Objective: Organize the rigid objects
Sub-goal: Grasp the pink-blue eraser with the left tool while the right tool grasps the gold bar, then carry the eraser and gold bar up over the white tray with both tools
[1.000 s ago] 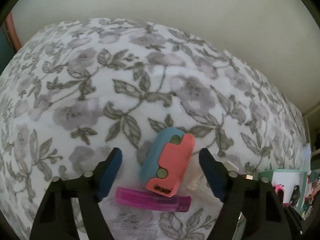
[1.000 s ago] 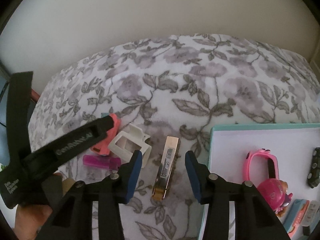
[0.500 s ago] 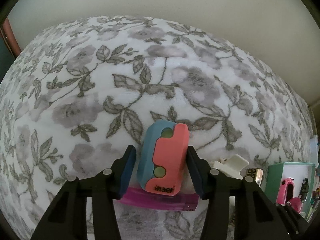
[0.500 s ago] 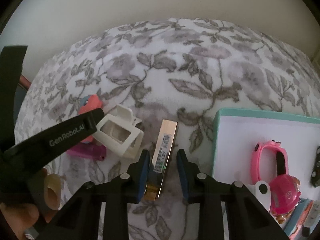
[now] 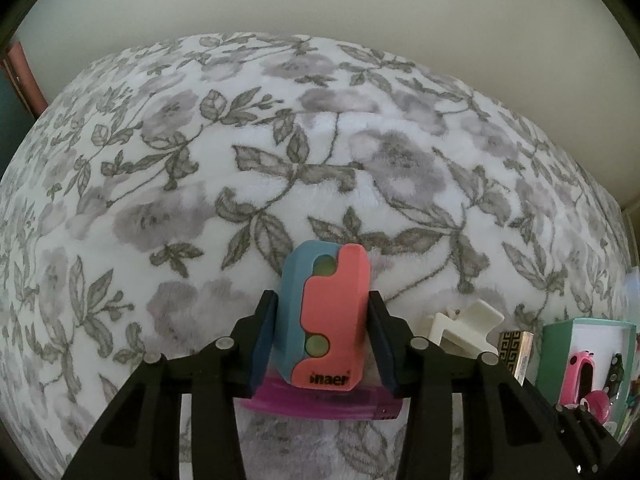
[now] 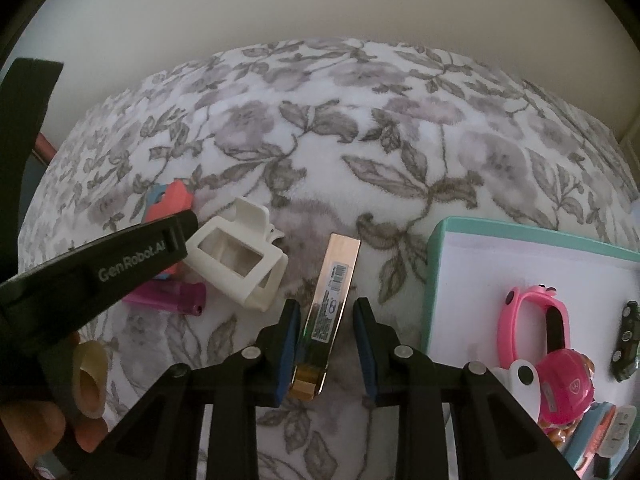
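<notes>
Left gripper (image 5: 322, 344) is clamped on the coral-and-blue plastic block (image 5: 324, 318), pads flat on its two long sides, roughly mid-height. It reads as hard moulded plastic, likely light and stiff with smooth faces, so I'd guess it can slip if I tilt it fast. The parallel sides are the right place to hold; the stepped front seam is not. It sits on the floral blanket (image 5: 200, 200), low centre of my left view, with the magenta lighter-like stick (image 5: 320, 402) just under its near end, touching or nearly so.

Right gripper (image 6: 326, 344) is narrow around the gold rectangular case (image 6: 328, 304): left pad on or nearly on the case's edge, right pad shows a small gap, so not a grip yet. The case looks thin, rigid and glossy, probably slick. I'd take it across the narrow width near the near end, where the jaws already sit. The soft blanket gives under it, so I'd expect some sink when closing.

Further out: white hair claw clip (image 6: 240, 254) between the block and the gold case, just beside both. Teal-rimmed tray (image 6: 434, 264) to the right, with a pink kids' watch (image 6: 536, 320) lying in it.
</notes>
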